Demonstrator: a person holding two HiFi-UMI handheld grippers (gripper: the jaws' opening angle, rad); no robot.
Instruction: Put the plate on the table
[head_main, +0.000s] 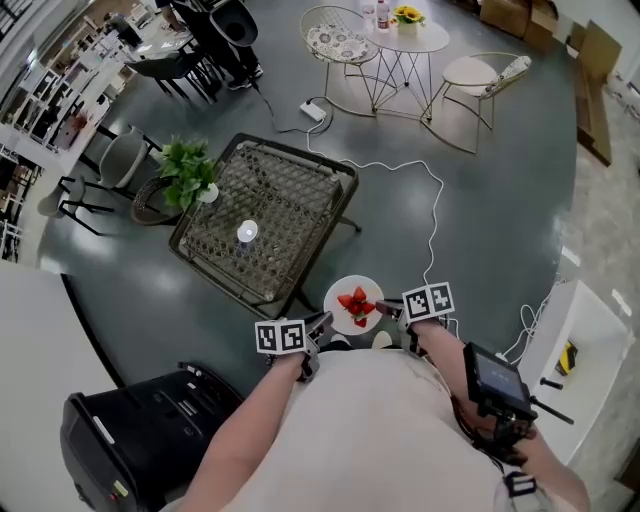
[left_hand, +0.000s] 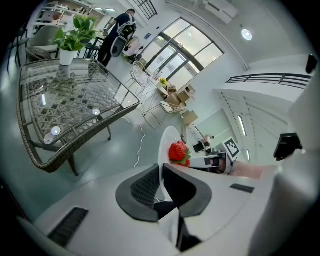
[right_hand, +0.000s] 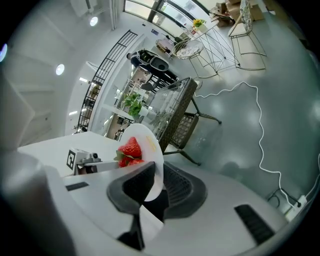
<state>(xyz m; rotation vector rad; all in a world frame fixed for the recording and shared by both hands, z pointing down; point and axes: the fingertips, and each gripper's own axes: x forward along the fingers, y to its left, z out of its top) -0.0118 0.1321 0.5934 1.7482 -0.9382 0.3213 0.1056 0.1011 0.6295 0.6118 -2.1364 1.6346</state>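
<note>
A white plate (head_main: 350, 291) with red strawberries (head_main: 357, 303) hangs in the air over the grey floor, just in front of my body. My left gripper (head_main: 325, 322) is shut on its left rim and my right gripper (head_main: 388, 310) is shut on its right rim. In the left gripper view the plate (left_hand: 163, 145) stands edge-on between the pads, strawberries (left_hand: 178, 151) beyond. The right gripper view shows the plate (right_hand: 151, 150) clamped the same way. The wicker table with a glass top (head_main: 290, 195) stands a short way ahead and to the left, apart from the plate.
On the table stand a potted plant (head_main: 188, 170) at its far left corner and a small white disc (head_main: 247, 232). A white cable (head_main: 435, 200) trails over the floor to the right. A black case (head_main: 150, 425) sits at my lower left, white shelving (head_main: 585, 335) at right.
</note>
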